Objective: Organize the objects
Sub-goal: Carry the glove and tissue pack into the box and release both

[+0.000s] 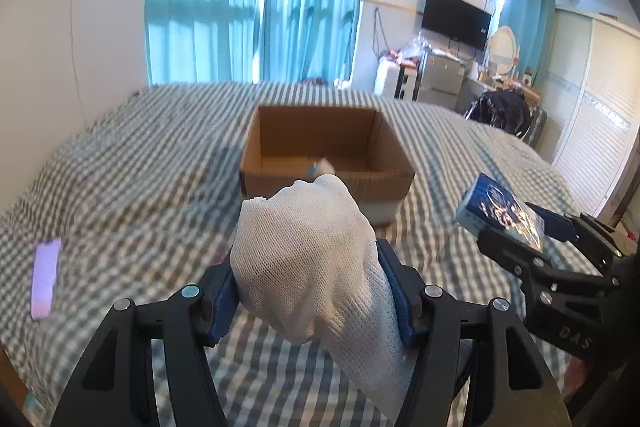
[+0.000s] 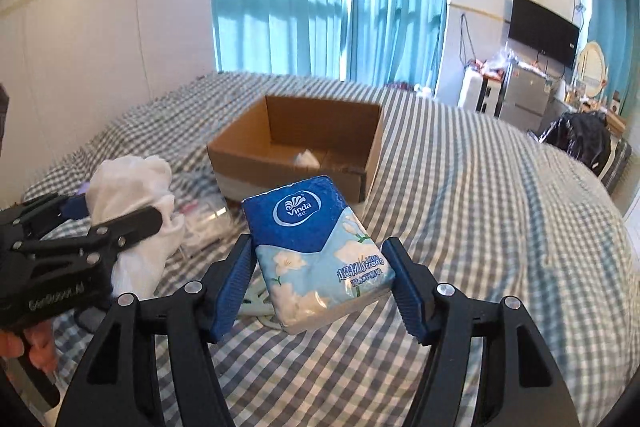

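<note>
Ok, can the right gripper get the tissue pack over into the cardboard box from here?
Probably yes. The right gripper is shut on the tissue pack, and the cardboard box stands open-topped just ahead on the bed, with nothing between them.

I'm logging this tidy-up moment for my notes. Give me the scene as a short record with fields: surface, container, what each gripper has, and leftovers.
surface: bed with checked cover
container: open cardboard box on the bed, something small and white inside
left gripper: shut on white mesh cloth
right gripper: shut on blue tissue pack
leftovers: clear plastic items lie near the box; purple item at the left
</note>
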A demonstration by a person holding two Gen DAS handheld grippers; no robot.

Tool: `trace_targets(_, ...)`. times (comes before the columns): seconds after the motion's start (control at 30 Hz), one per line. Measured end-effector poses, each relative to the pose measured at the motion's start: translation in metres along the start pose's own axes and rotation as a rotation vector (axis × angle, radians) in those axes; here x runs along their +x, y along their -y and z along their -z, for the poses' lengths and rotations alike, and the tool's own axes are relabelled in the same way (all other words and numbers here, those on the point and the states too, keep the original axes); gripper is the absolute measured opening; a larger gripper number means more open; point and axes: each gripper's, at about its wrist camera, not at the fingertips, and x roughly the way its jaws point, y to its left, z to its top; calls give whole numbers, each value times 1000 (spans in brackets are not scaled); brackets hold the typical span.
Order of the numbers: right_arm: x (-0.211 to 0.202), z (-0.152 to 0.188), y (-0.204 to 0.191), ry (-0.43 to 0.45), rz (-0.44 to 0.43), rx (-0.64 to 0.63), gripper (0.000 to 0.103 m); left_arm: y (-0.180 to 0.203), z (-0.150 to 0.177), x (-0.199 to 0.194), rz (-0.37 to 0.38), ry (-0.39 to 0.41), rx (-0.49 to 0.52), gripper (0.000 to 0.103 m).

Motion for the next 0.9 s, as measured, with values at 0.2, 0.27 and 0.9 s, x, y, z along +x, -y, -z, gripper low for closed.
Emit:
trace_targets(0.2, -17, -32, 2, 87, -7, -36, 65, 2, -37, -5, -9, 62, 15, 63)
trace_targets(0.27, -16, -46, 2, 102, -15, -42, 65, 4, -51, -2, -7, 80, 18, 63)
trace_targets(0.9, 59, -171, 18, 141, 10, -107, 65, -17, -151, 76, 12, 160, 53, 64)
